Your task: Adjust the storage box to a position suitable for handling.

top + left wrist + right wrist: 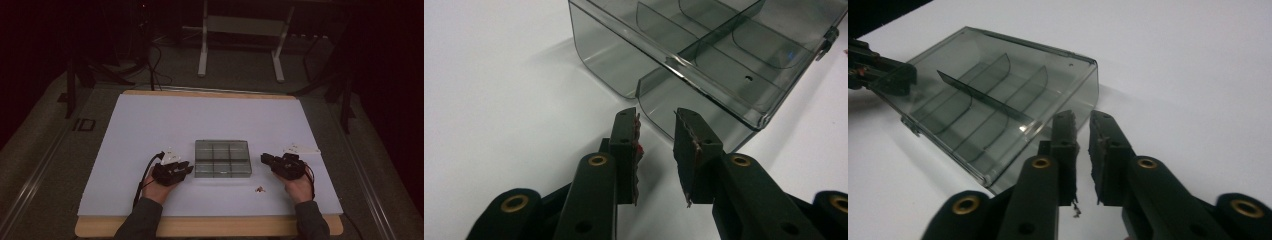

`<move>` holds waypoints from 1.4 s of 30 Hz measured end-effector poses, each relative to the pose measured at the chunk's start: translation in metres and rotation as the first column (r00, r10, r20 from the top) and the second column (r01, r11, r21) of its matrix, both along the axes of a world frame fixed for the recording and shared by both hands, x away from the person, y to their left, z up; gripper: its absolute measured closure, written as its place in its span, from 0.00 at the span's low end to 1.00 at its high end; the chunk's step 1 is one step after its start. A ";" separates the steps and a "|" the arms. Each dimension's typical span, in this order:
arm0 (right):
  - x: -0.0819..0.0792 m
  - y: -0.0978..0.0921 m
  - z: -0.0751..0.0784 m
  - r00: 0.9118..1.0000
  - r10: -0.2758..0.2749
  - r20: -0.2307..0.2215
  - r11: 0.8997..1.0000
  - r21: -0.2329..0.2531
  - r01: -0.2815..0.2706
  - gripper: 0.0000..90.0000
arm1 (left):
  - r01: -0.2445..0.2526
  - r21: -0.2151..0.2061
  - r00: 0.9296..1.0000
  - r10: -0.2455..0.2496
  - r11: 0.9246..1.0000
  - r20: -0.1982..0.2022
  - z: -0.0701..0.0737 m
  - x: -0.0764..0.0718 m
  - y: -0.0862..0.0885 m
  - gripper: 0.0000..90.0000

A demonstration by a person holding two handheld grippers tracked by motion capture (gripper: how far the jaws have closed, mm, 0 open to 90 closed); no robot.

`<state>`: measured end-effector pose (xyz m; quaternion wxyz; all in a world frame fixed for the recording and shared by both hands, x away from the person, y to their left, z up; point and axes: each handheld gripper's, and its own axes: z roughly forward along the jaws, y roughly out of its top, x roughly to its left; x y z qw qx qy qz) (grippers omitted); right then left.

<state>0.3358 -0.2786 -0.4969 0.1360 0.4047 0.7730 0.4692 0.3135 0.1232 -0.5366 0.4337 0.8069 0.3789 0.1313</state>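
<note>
Flanking smoky, seemingly plastic divided box [222,158]

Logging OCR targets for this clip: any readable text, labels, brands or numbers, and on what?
None readable.
Clear compartment box: no label or print in any view.
Left tool and right tool: black jaws, brass rivets, no markings.
White table sheet: blank.
Small scrap near the right hand: too small to tell.

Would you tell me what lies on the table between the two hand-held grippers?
The clear compartment box lies between the left hand-held gripper and the right hand-held gripper, as the high view shows; both sit close to its sides.
</note>
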 end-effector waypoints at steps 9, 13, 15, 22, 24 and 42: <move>-0.006 0.012 0.007 0.999 0.033 0.028 0.999 0.003 -0.033 0.98 | -0.010 0.000 1.000 0.010 1.000 0.002 0.001 0.000 0.004 0.78; -0.009 0.020 0.009 0.998 0.056 0.029 0.998 0.005 -0.056 0.98 | -0.016 0.003 1.000 0.016 1.000 0.009 0.001 0.000 0.005 0.77; -0.010 0.025 0.009 0.997 0.071 0.018 0.997 0.025 -0.072 0.98 | -0.018 -0.002 1.000 0.018 1.000 0.010 0.001 0.000 0.005 0.77; -0.014 0.037 0.010 0.994 0.108 0.014 0.994 0.018 -0.108 0.98 | -0.022 0.001 1.000 0.022 1.000 0.014 0.001 0.000 0.006 0.76; -0.015 0.040 0.010 0.993 0.115 0.016 0.993 0.013 -0.115 0.98 | -0.026 0.001 1.000 0.026 1.000 0.016 0.002 -0.001 0.007 0.75; -0.027 0.066 0.007 0.980 0.200 0.011 0.980 -0.010 -0.199 0.98 | -0.033 0.004 0.999 0.033 0.999 0.023 0.002 -0.001 0.008 0.75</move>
